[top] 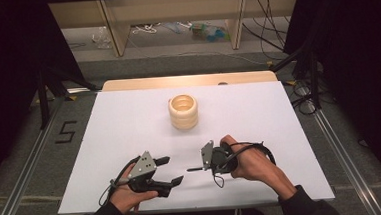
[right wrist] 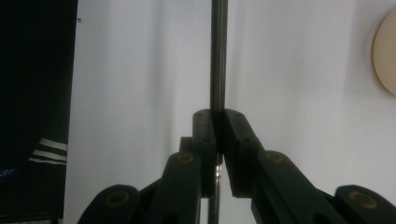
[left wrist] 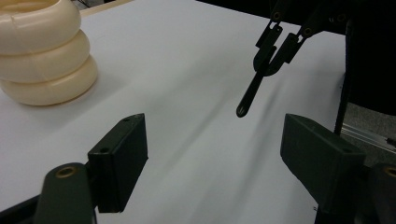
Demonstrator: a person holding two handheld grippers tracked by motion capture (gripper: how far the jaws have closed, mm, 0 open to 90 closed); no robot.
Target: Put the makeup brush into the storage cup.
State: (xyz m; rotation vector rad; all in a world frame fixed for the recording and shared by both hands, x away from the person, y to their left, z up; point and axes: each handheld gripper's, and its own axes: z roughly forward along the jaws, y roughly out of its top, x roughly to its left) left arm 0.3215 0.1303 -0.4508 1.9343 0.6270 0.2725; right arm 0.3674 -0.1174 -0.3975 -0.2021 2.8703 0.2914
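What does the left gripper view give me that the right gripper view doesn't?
Left gripper view alone: the left gripper with jaws wide apart and nothing between them, the stacked-ring side of the cream holder, and the thin dark rod's free tip hanging above the white table. Right gripper view alone: the right gripper shut on that rod along its length. Both share the rod, the table, and some of the holder.

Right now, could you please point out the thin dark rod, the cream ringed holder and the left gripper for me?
thin dark rod [right wrist: 218, 56]: right gripper view, on its shaft above the jaws.
cream ringed holder [top: 183, 119]: high view, on its side wall.
left gripper [top: 168, 170]: high view, midway between its fingertips.
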